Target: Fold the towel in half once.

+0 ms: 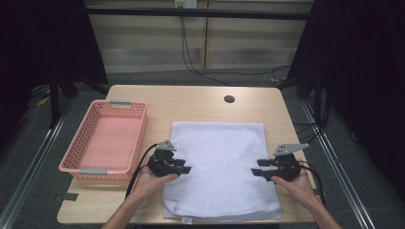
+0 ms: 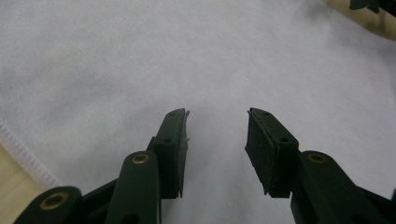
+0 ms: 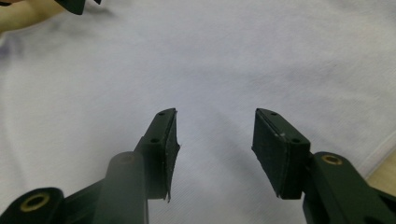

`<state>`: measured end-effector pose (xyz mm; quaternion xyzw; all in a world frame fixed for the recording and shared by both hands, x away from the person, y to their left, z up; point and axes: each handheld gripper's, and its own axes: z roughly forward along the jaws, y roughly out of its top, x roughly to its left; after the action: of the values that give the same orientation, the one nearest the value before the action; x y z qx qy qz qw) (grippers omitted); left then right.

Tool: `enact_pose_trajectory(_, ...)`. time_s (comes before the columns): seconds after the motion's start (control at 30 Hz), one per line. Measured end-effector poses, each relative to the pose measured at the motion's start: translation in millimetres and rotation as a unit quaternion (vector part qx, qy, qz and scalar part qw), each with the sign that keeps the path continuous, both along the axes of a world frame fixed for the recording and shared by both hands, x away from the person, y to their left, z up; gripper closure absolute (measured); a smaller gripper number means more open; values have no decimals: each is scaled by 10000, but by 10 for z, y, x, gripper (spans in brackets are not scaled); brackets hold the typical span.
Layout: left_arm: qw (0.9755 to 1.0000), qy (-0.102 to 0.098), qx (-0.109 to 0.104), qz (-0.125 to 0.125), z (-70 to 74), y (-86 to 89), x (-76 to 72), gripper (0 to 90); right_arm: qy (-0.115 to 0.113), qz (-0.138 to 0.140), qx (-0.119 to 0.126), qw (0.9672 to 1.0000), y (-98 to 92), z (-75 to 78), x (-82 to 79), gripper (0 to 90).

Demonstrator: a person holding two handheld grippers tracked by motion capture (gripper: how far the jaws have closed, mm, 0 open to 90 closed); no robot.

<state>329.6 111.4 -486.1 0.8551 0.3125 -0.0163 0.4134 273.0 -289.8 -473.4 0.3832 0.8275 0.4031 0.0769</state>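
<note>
centrally, a white towel lies folded flat on the bench, smoothed for handling. left gripper and right gripper hover over its side edges, facing each other, fingers parted and empty, likely ready to pinch. a pink basket waits just left, perhaps to receive it.

A pink perforated plastic basket blocks the worktop's left side; the flat white folded towel lies open between both hand-held grippers.
</note>
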Motion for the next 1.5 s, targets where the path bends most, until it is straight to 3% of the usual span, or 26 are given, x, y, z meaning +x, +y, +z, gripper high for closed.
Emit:
enact_pose_trajectory(0.07,9999,-120,110,-1,-19,-22,49,572,52,-34,-118,9999,38,-46,107,486)
enact_pose_trajectory(0.17,9996,-99,266,70,-71,-3,85,568,125,-60,-349,9993,105,-133,226,478)
enact_pose_trajectory(0.27,9995,-132,247,177,-108,41,104,568,130,-62,-601,9981,180,-226,299,470)
enact_pose_trajectory(0.33,9994,-105,310,118,-108,52,100,570,38,-52,-707,9975,203,-226,285,476)
enact_pose_trajectory(0.4,9984,-325,445,129,-118,46,71,620,-118,21,-787,9968,207,-246,249,477)
enact_pose_trajectory(0.47,9989,-241,392,132,-117,56,55,636,-135,-26,-774,9969,197,-254,216,476)
enact_pose_trajectory(0.8,9987,-286,390,-161,-109,59,-294,655,-77,264,-815,9963,121,-226,-137,475)
enact_pose_trajectory(0.93,9988,-174,337,-303,-101,58,-450,654,-19,375,-763,9964,68,-218,-270,475)
enact_pose_trajectory(1.03,9975,-144,295,-621,-99,79,-581,654,28,431,-773,9961,67,-206,-374,474)
enact_pose_trajectory(1.1,9975,-17,267,-650,-93,96,-655,655,81,532,-867,9948,83,-185,-473,473)
enact_pose_trajectory(1.23,9965,7,320,-766,-75,118,-859,655,209,688,-800,9942,71,-168,-662,474)
enact_pose_trajectory(1.33,9956,157,296,-876,-62,152,-982,655,323,827,-771,9931,71,-150,-795,474)
enact_pose_trajectory(1.43,9949,228,338,-919,-44,154,-1003,656,372,929,-879,9911,90,-128,-855,496)
enact_pose_trajectory(1.5,9950,152,322,-934,-25,139,-943,655,394,876,-815,9920,79,-124,-820,541)
